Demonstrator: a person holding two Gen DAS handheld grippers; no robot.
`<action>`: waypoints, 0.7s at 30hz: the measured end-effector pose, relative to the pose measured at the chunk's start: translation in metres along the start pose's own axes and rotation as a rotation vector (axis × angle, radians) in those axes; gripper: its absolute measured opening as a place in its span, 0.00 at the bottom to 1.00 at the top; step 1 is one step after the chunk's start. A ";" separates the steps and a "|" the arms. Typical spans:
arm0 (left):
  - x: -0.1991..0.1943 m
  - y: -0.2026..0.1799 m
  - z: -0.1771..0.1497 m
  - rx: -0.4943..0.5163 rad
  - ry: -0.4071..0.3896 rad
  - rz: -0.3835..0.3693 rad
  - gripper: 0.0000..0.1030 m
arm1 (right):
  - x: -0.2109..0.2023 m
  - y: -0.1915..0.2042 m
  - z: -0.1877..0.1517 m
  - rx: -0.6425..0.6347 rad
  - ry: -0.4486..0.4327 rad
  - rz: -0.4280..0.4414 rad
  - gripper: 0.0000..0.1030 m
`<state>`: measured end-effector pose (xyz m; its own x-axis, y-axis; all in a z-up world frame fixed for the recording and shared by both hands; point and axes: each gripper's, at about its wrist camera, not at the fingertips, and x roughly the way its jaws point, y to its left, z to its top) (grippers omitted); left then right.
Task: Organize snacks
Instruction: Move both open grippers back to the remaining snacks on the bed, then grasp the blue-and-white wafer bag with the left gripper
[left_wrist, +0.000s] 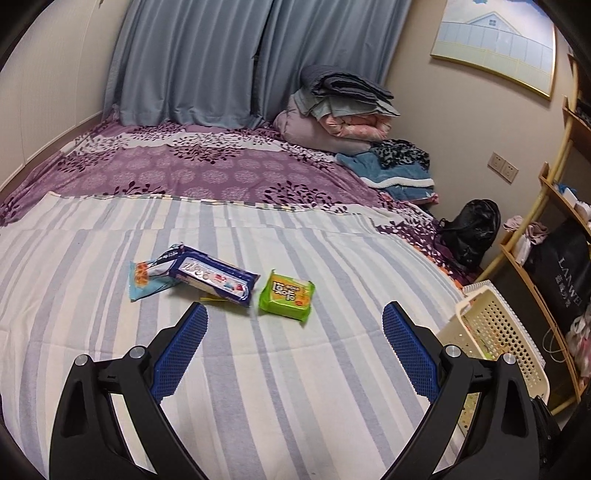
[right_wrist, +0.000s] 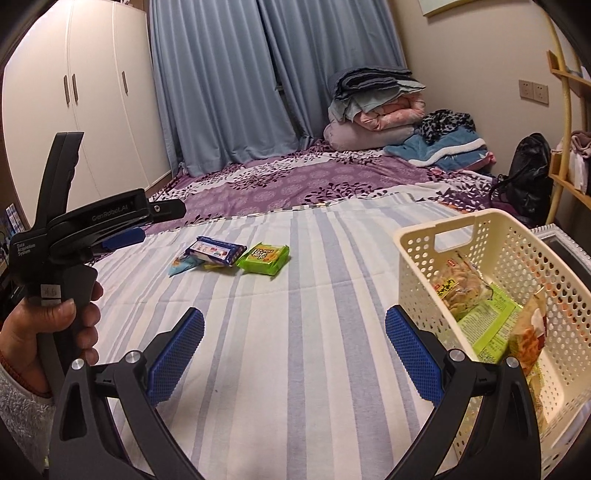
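Three wrapped snacks lie together on the striped bed cover, a green packet (left_wrist: 286, 295), a blue-wrapped pack (left_wrist: 216, 277) and a pale blue pouch (left_wrist: 142, 280) partly under it, well apart from the cream basket (right_wrist: 436, 236) at the bed's right edge that already holds several packets. All three look light, soft and crinkly, their film probably slippery and their contents easily crushed, so a gentle pinch across the flat middle of the green packet seems the safest hold. The left tool (left_wrist: 295, 325) and right tool (right_wrist: 295, 328) both hover wide open above the cover, holding and touching nothing.
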<state>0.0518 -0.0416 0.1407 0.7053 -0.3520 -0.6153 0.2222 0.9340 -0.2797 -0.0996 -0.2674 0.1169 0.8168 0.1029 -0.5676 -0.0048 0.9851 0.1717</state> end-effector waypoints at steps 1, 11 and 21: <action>0.003 0.004 0.001 -0.008 0.003 0.007 0.94 | 0.002 0.001 0.000 -0.001 0.004 0.002 0.95; 0.043 0.037 0.007 -0.091 0.047 0.086 0.94 | 0.026 0.008 0.001 -0.013 0.043 0.029 0.95; 0.097 0.066 0.018 -0.175 0.099 0.187 0.94 | 0.058 0.005 -0.002 0.004 0.103 0.059 0.95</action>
<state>0.1468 -0.0134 0.0758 0.6519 -0.1870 -0.7349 -0.0310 0.9617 -0.2722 -0.0538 -0.2564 0.0829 0.7513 0.1747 -0.6364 -0.0486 0.9764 0.2106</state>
